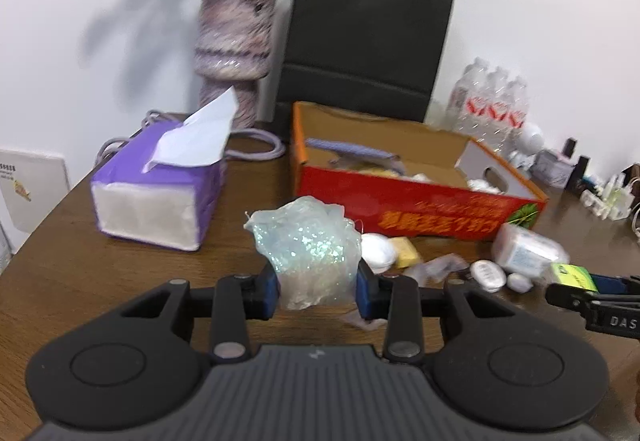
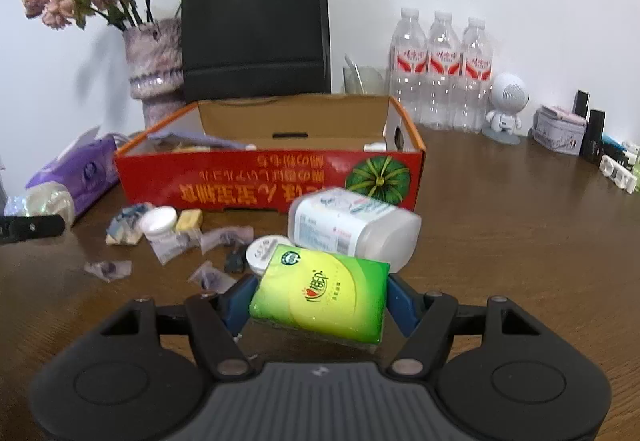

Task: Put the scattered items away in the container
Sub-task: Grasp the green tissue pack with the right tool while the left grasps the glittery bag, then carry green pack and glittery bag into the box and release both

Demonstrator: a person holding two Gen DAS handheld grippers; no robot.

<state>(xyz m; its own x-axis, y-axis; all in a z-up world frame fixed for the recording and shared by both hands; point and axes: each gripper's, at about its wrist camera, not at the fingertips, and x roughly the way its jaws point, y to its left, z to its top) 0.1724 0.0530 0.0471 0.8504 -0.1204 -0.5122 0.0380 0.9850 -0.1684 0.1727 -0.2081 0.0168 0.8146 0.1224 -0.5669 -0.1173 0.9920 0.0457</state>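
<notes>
left hand-held gripper (image 1: 318, 291) pinching the glittery plastic bag (image 1: 308, 245) at frame centre; right hand-held gripper (image 2: 320, 301) pinching the green tissue pack (image 2: 324, 293). advisable: lift both clear of the red box (image 2: 272, 181) rim before releasing inside.

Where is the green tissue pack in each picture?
Left wrist view: the green tissue pack peeks in at the far right edge, held in the right tool.
Right wrist view: it fills the bottom middle, pinched between the blue pads.
Shared landmark: the red cardboard box behind it in both.
</notes>
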